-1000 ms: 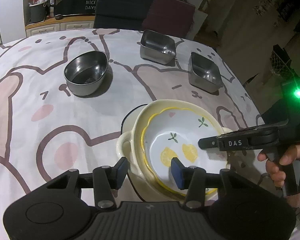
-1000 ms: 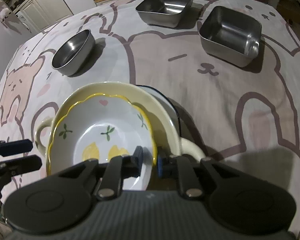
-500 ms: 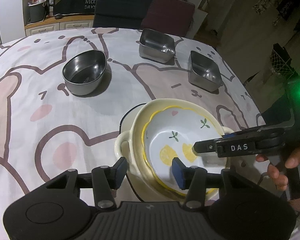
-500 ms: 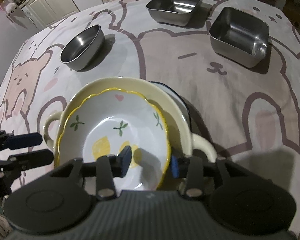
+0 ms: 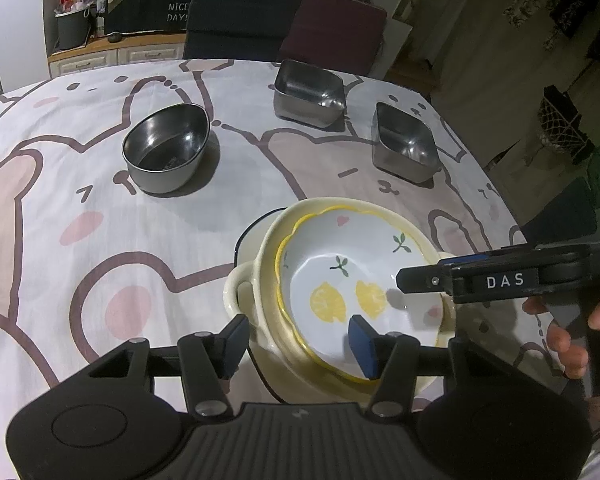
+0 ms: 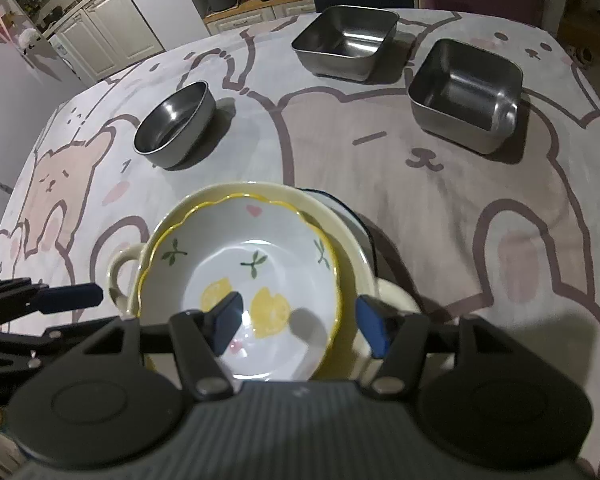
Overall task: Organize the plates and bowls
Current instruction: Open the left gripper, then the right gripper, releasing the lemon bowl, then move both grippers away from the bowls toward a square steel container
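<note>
A white lemon-print bowl [image 5: 352, 268] [image 6: 244, 272] sits nested in a cream two-handled dish [image 5: 244, 292] [image 6: 352, 240], which rests on a dark-rimmed plate [image 5: 248, 236] [image 6: 352, 216]. My left gripper [image 5: 298, 342] is open and empty, its jaws astride the stack's near rim. My right gripper [image 6: 300, 320] is open and empty, its jaws either side of the lemon bowl's near rim; it also shows in the left wrist view [image 5: 420, 280]. A round steel bowl [image 5: 164, 148] [image 6: 176, 124] and two square steel bowls [image 5: 310, 92] [image 5: 406, 142] stand farther back.
The table wears a bear-print cloth [image 5: 100, 240]. Two chairs [image 5: 284, 20] stand behind its far edge. The table's right edge [image 5: 496, 196] drops off near the stack. A hand [image 5: 572, 336] holds the right gripper's handle.
My right gripper, shut on the lemon bowl's rim a second ago, has opened wide and let it go. Both grippers have pulled back slightly. The bowl stays nested.
</note>
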